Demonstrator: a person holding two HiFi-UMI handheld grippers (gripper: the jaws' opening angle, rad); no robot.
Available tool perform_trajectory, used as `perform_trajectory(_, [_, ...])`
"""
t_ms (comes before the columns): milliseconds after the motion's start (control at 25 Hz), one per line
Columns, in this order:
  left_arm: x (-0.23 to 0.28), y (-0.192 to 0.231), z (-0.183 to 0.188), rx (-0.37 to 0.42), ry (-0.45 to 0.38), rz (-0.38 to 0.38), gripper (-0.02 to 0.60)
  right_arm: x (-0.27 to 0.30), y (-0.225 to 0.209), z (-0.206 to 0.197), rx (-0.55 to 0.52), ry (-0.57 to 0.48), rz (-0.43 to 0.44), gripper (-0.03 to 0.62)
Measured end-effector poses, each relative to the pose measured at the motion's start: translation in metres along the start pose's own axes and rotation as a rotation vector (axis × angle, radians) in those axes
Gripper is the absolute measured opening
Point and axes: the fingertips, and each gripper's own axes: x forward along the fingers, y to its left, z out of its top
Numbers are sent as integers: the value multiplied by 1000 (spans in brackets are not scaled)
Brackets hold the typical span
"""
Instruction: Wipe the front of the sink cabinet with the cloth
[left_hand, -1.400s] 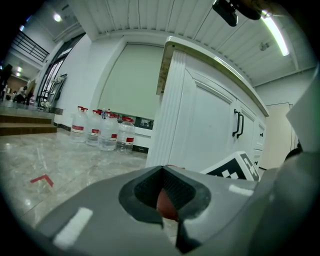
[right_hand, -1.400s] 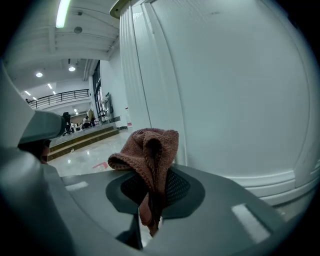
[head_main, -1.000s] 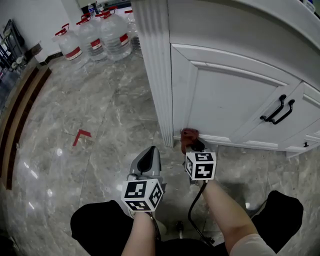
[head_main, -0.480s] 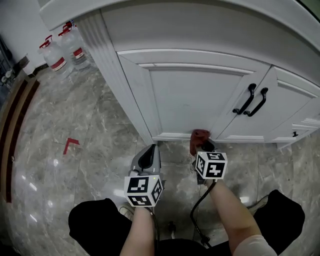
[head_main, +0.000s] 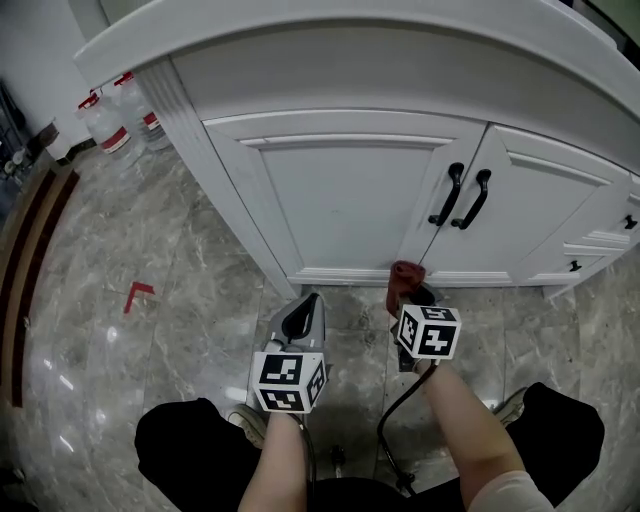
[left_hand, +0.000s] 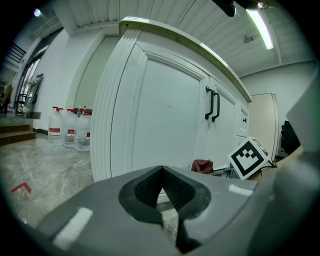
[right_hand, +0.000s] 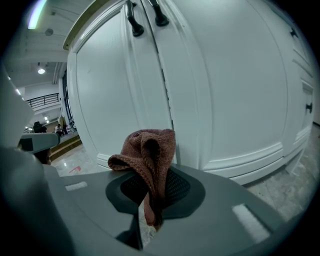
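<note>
Head view: both claws sit low before the sink cabinet (head_main: 345, 200). The right claw (head_main: 408, 292) holds the cloth (head_main: 404, 273) close to the doors' bottom rail, probably to wipe the lowest strip.

Left gripper view: the left claw (left_hand: 161, 190) is clenched on nothing and kept aside, out of the way.

Right gripper view: the jaws pinch the cloth's bunched fold, leaving a loose bulge forward as the wiping face.

Left gripper (head_main: 303, 312): was held low and pointed forward. Its fingers (left_hand: 140, 192) were pressed together with nothing between them.
Right gripper (head_main: 409, 296): was a bit further forward than the left. Its fingers (right_hand: 182, 187) pinched the red cloth (right_hand: 150, 150).
Left arm (head_main: 280, 465): was bare and reached straight ahead.
Right arm (head_main: 455, 425): was bare and reached forward beside the left.
Knees (head_main: 185, 445): were bent and wide apart, with the arms between them.
</note>
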Motion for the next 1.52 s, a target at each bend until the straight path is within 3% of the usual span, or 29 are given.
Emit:
perform_trajectory(240, [6, -31, 34, -9, -63, -2, 0, -41, 14, 37, -50, -59, 96, 80])
perform_trajectory(640, [-5, -130, 123, 181, -171, -71, 0, -166, 21, 172, -252, -321, 136, 80])
perform_trajectory(1000, [-32, -201, 201, 224, -350, -118, 0, -229, 25, 294, -333, -532, 165, 80])
perform_trajectory(1200, [-37, -232, 213, 298, -362, -131, 0, -226, 7, 307, -316, -525, 131, 78])
perform_trajectory(1360, [-39, -231, 212, 222, -387, -105, 0, -219, -11, 304, -294, -511, 102, 78])
perform_trajectory(1520, [-28, -239, 196, 182, -360, -100, 0, -222, -45, 300, -315, -491, 66, 80])
